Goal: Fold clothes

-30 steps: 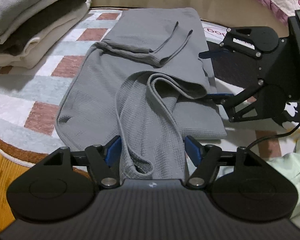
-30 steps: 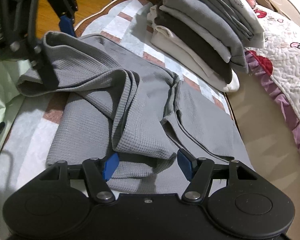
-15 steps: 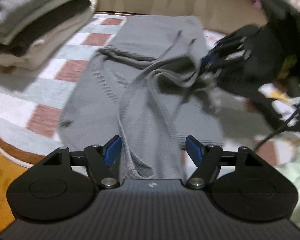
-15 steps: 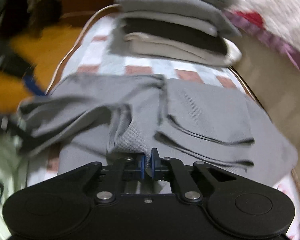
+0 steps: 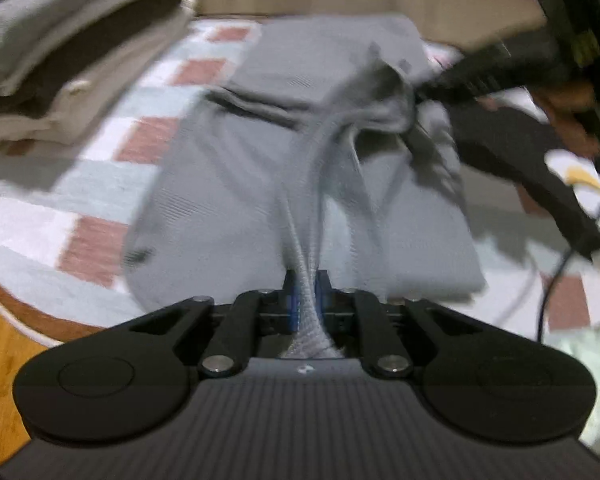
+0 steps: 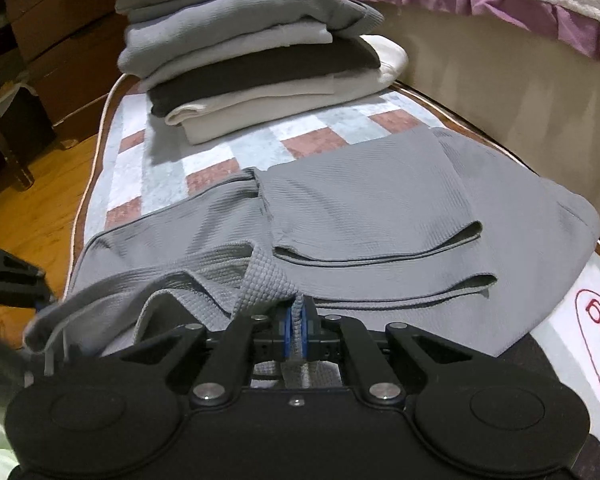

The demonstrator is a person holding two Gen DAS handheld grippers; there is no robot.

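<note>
Wooden floorboards (image 6: 28, 216), orange-brown and glossy, border a padded mat (image 6: 220, 152) printed in pale blue, white and brick-red squares with a brown piped edge. Beyond the mat runs a plain beige bed base (image 6: 480, 64) under a purple ruffle and a quilted cover. At the mat's far end stands a stack of folded clothes (image 6: 252, 52) in grey, white, charcoal and cream layers. Nearer lies the grey waffle-knit garment (image 6: 380, 200), partly folded flat, with soft rolled edges and one band lifted clear of the rest. The left gripper (image 5: 305, 294), seen blurred, is closing its blue-padded jaws on a twisted strand of that band. The right gripper (image 6: 296, 330) is clamped tight on a fold of the same knit.
</note>
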